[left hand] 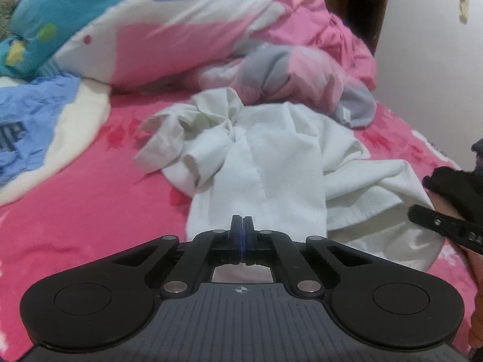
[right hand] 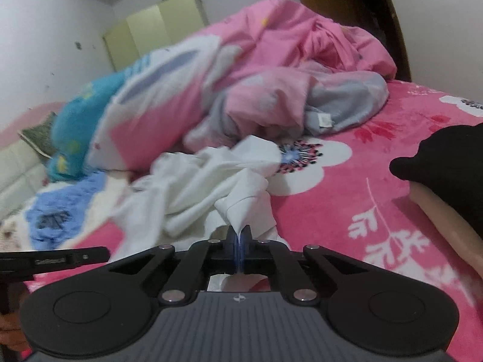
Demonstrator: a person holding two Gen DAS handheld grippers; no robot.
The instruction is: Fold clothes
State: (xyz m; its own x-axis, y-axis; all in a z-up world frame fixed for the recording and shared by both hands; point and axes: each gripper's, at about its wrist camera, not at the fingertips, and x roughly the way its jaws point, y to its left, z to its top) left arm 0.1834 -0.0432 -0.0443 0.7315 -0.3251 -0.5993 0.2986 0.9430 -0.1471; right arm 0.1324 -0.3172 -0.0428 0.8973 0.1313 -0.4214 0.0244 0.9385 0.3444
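Note:
A crumpled white garment (left hand: 265, 157) lies on the pink flowered bed cover (left hand: 90, 211). My left gripper (left hand: 241, 223) is shut on the near edge of the garment, jaws pressed together. In the right wrist view the same white garment (right hand: 205, 193) stretches away to the left, and my right gripper (right hand: 240, 235) is shut on a pinched fold of it. The right gripper's arm (left hand: 446, 229) shows at the right edge of the left wrist view.
A bunched pink, white and blue duvet (left hand: 169, 30) and a pink and grey garment (left hand: 302, 78) lie behind the white one. A blue printed patch (left hand: 27, 126) of blanket is at the left. A gloved hand (right hand: 446, 163) is at the right.

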